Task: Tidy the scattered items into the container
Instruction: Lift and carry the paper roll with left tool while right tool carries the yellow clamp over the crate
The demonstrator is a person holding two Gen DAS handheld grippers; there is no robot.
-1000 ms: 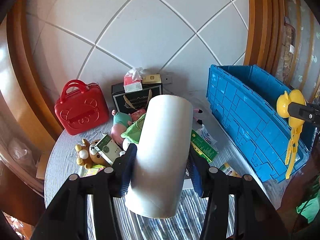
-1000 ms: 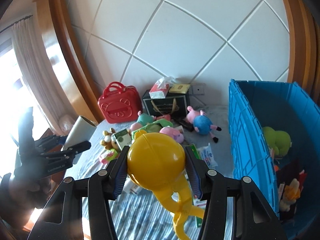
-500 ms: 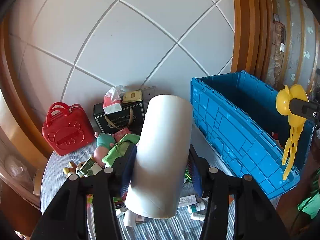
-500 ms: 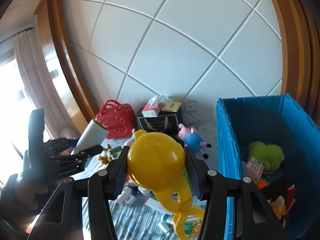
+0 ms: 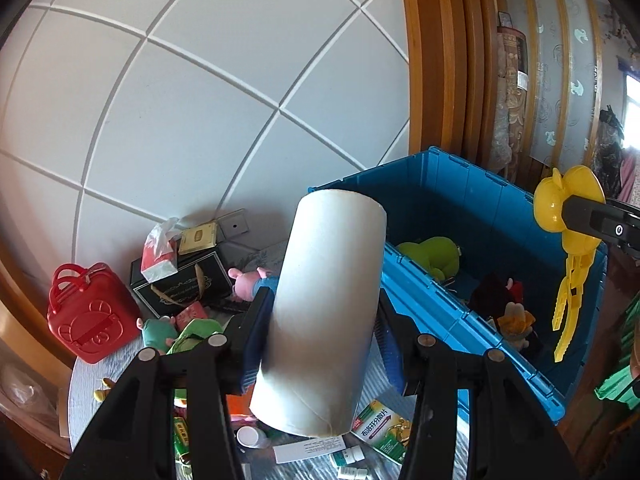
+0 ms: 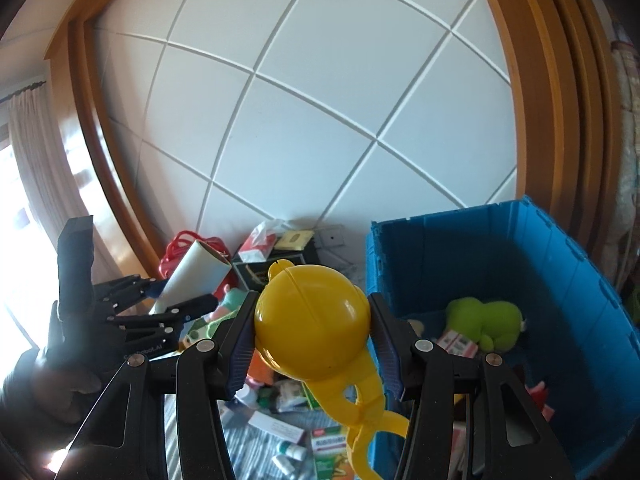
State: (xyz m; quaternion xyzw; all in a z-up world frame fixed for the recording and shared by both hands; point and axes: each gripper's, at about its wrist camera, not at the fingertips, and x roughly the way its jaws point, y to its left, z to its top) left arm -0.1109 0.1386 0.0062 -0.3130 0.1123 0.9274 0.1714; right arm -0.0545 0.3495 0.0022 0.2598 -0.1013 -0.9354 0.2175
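Hand-held gripper left (image 5: 320, 340) clamps our white roll (image 5: 324, 312), right (image 6: 312, 344) the yellow scoop (image 6: 312, 332); we should clear the blue bin (image 5: 500, 208) rim before releasing.

Both grippers are matte black plastic. The left gripper (image 5: 320, 336) has two flat, angular arms with a silver round screw head at each joint, and dark blue ribbed pads on the inner faces of its fingers (image 5: 256, 332). The right gripper (image 6: 312, 344) is built the same: black linkage arms with cut-out slots, silver screws, blue ridged pads. Seen from the right wrist, the left gripper's body carries faint pale lettering along its side and a tall black block on top
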